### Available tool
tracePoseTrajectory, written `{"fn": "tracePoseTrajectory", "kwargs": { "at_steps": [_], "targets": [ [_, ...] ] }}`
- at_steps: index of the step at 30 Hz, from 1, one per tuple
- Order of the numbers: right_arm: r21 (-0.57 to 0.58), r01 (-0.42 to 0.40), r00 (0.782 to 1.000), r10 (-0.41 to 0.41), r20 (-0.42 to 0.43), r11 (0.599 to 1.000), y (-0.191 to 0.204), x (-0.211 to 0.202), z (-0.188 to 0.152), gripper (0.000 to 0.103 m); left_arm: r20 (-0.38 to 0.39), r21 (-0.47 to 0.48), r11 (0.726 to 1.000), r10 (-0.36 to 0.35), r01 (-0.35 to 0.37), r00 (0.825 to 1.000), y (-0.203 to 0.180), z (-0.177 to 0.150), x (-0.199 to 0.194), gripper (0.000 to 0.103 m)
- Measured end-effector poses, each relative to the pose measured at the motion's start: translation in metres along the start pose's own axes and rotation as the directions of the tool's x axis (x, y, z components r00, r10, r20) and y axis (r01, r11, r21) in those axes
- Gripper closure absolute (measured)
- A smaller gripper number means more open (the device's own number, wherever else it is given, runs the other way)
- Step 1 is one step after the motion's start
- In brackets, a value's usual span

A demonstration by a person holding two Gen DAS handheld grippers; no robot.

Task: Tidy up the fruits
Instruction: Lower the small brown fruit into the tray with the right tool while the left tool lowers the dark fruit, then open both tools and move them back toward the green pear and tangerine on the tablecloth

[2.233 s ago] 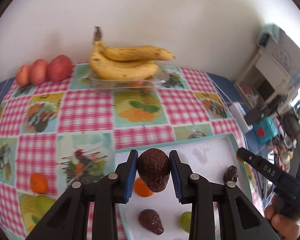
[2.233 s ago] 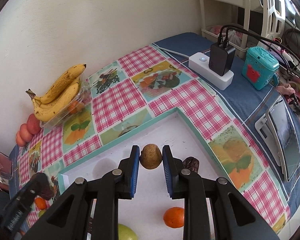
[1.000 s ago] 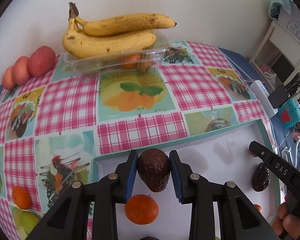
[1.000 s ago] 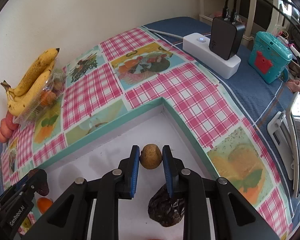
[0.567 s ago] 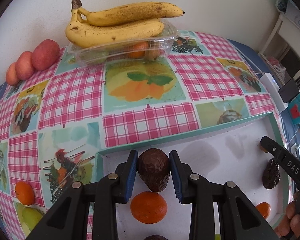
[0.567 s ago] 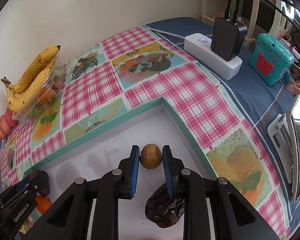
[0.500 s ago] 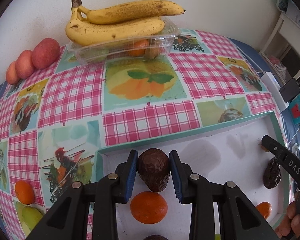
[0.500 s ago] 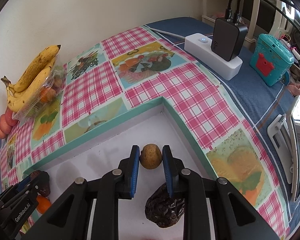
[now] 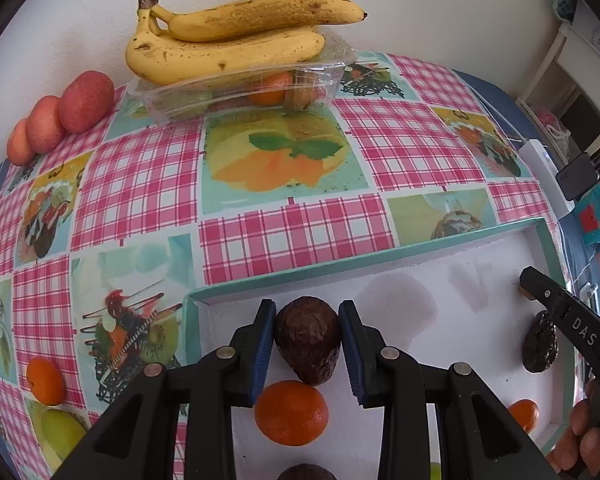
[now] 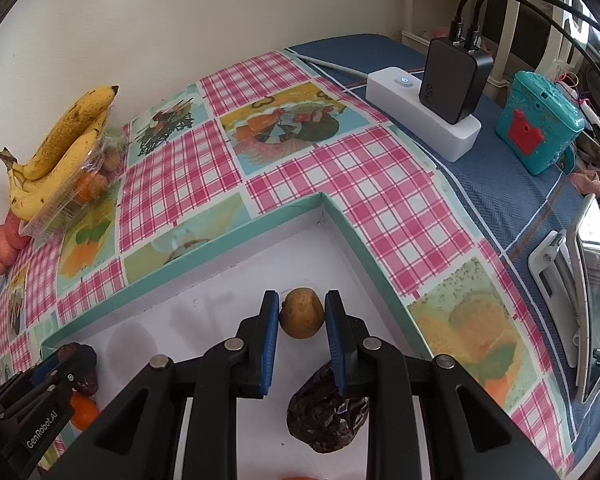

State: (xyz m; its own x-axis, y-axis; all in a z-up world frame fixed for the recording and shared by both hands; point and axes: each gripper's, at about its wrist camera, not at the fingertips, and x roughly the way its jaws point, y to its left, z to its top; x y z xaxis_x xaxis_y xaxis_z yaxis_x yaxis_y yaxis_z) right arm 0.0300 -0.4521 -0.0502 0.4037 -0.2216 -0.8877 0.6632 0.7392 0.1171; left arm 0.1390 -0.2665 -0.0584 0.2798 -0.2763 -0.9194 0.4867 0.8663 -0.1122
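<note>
— From the left wrist: the left gripper point(image 9: 307, 342) is pinching that dark avocado point(image 9: 307, 344) over the near-left corner of the white tray point(image 9: 364, 268), right above a mandarin point(image 9: 291, 412). Let go carelessly and it could knock the mandarin rolling.

— And the right wrist: the right gripper point(image 10: 302, 318) clamps a brown kiwi point(image 10: 302, 312) by the tray's far corner, with a wrinkled avocado point(image 10: 326, 416) just underneath. I'd guess the round kiwi could slip.

A plain cream wall point(image 10: 188, 20) runs behind the table at twelve o'clock. A pink-checked fruit-print tablecloth point(image 9: 140, 184) covers a blue cloth point(image 10: 512, 196). White shelving point(image 9: 572, 64) stands at two o'clock.
</note>
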Motion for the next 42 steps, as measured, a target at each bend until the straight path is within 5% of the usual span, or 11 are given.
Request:
{"fn": "tracePoseTrajectory", "kwargs": {
  "at_steps": [13, 18, 21, 28, 33, 42],
  "targets": [
    [-0.037, -0.004, 0.999, 0.006, 0.045, 0.999, 0.008, -0.020, 0.004, 0.066, 0.011, -0.018, 1.000, -0.014, 0.015, 1.000, 0.005, 0.002, -0.019, 0.059],
    [-0.063, -0.003, 0.998, 0.007, 0.069, 0.998, 0.011, -0.030, 0.005, 0.048, 0.055, -0.051, 0.999, -0.012, 0.015, 0.998, 0.012, 0.006, -0.034, 0.048],
    [-0.073, 0.012, 0.997, -0.006, 0.076, 0.997, 0.013, -0.033, 0.006, 0.039, 0.083, -0.097, 0.995, 0.041, -0.033, 0.996, 0.020, 0.008, -0.042, 0.033],
    [-0.110, 0.012, 0.997, -0.004, 0.074, 0.994, 0.021, -0.036, 0.005, 0.018, 0.090, -0.192, 0.970, 0.168, -0.149, 0.982, 0.046, 0.007, -0.046, 0.018],
    [-0.148, 0.028, 0.997, -0.018, 0.071, 0.989, 0.031, -0.042, 0.004, 0.017, 0.080, -0.245, 0.954, 0.199, -0.174, 0.977, 0.061, 0.003, -0.050, 0.004],
    [-0.174, 0.022, 0.996, -0.007, 0.088, 0.985, 0.046, -0.069, -0.003, 0.011, 0.078, -0.286, 0.938, 0.224, -0.194, 0.971, 0.079, -0.006, -0.070, 0.001]
  ]
}}
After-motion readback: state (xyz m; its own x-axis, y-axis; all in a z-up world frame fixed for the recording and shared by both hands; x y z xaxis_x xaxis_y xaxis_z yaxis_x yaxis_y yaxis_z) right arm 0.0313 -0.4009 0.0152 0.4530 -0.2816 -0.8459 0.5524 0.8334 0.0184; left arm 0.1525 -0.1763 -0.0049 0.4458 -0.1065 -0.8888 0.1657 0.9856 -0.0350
